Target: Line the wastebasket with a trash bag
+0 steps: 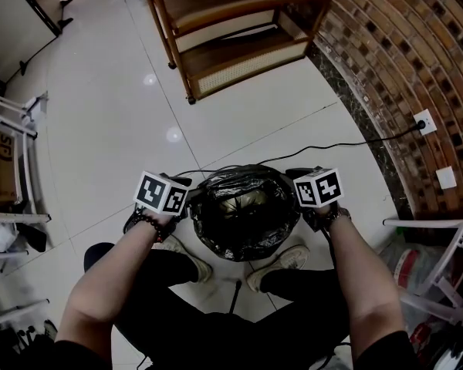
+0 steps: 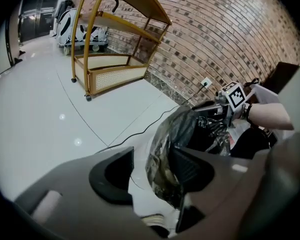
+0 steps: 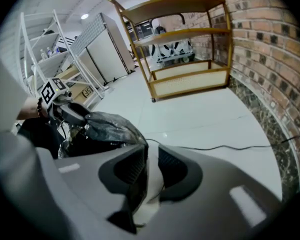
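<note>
Your forearms [image 1: 116,284] and knees fill the bottom of the head view, and your shoes [image 1: 282,259] rest on the white tiled floor [image 1: 100,114]. Between the shoes stands the wastebasket. The black trash bag [image 1: 243,237] is draped over its mouth and down its sides, so the basket's own wall cannot be made out. The bag's mouth gapes open upward.

Your left hand-held gripper [image 2: 152,171] is at the bag's left rim with its jaws fairly wide. A fold of the black film stands between them against the inner pad, and bare floor shows between the film and the other pad, so it is not pinched. Your right hand-held gripper [image 3: 151,171] is at the right rim with its jaws narrow. The film lies along one pad and a slit of pale floor shows between the pads, so nothing is clamped there either.

Beyond the bag, a black cable [image 1: 355,141] runs across the floor to a socket [image 1: 424,120] on the brick wall [image 1: 401,60]. A wooden shelf cart [image 1: 231,29] stands well apart.
</note>
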`<state>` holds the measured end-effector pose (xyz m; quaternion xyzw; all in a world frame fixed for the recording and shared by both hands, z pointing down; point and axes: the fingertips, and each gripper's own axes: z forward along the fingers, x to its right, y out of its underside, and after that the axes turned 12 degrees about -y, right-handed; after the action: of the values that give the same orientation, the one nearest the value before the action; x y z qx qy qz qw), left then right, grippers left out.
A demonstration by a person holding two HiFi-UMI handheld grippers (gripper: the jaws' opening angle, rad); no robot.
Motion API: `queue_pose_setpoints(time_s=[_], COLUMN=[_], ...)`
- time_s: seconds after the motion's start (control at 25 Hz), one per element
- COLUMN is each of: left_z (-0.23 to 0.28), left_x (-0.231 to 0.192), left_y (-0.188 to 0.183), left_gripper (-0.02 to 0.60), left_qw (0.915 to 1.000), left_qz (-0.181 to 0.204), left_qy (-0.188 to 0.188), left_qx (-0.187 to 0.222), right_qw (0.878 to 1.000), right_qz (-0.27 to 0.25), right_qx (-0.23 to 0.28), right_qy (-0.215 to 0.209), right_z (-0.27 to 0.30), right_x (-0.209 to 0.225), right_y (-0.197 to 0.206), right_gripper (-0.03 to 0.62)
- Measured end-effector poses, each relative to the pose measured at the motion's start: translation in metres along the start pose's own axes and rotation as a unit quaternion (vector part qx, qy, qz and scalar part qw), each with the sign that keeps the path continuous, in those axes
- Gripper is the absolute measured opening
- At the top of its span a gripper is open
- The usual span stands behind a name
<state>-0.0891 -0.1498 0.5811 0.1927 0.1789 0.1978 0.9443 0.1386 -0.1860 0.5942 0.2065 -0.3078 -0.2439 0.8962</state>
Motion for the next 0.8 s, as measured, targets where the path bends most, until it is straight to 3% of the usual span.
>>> queue_pose_setpoints(time_s=[0.2, 0.4, 0.48, 0.56, 0.68, 0.8], left_z=[-0.009, -0.023, -0.033, -0.040, -0.041, -0.030], left_x=[-0.002, -0.006, -0.003, 0.010, 0.034, 0.046], left_y=[0.001, 0.007, 0.005, 0.006, 0.016, 0.030], left_gripper=[0.225, 0.249, 0.250, 0.250, 0.262, 0.262], left_qw=[1.0000, 0.9998, 0.9997, 0.9994, 0.9990, 0.9991], left_qz=[-0.002, -0.007, -0.007, -0.004, 0.003, -0.003], left_qy=[0.007, 0.017, 0.018, 0.026, 0.038, 0.040], left_qx=[0.004, 0.005, 0.014, 0.023, 0.024, 0.014], right_qw=[0.999, 0.997, 0.998, 0.999, 0.999, 0.995], right_qz=[0.012, -0.005, -0.015, -0.014, 0.034, 0.100], right_qx=[0.023, 0.064, 0.047, 0.015, 0.004, 0.013], right_qy=[-0.022, -0.033, -0.035, -0.029, -0.013, -0.007], right_z=[-0.016, -0.055, -0.063, -0.064, -0.058, -0.044], right_x=[-0.004, -0.023, -0.040, -0.057, -0.074, -0.081], right_y=[-0.005, -0.021, -0.008, 0.019, 0.055, 0.083], right_gripper=[0.124, 0.132, 0.139, 0.191, 0.266, 0.267])
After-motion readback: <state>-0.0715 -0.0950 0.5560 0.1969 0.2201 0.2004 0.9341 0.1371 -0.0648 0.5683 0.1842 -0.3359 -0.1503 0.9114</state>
